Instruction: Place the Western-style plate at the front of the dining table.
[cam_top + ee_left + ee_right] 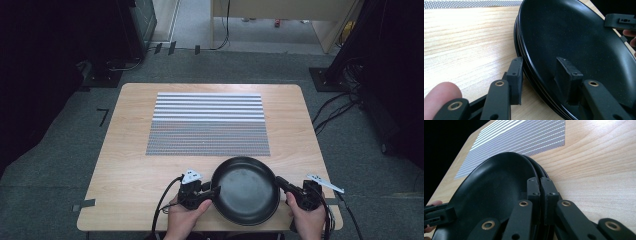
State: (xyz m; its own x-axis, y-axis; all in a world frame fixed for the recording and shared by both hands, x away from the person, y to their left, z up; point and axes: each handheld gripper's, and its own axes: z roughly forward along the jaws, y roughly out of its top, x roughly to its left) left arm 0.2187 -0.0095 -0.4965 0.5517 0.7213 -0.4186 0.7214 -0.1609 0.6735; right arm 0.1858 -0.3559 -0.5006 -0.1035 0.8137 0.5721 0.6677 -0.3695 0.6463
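A stack of shallow black plates sits near the table's front edge, with layered rims showing in the left gripper view. My left gripper straddles the stack's left rim. One pad stands against the outer edge and the other inside the top plate, with a gap beside it. My right gripper is shut on the right rim of the stack, its two pads pinched close together. A hand holds each gripper.
A striped grey and white placemat lies on the wooden table behind the plates. Grey carpet surrounds the table, with cables at the right. The table's front edge runs just below the hands.
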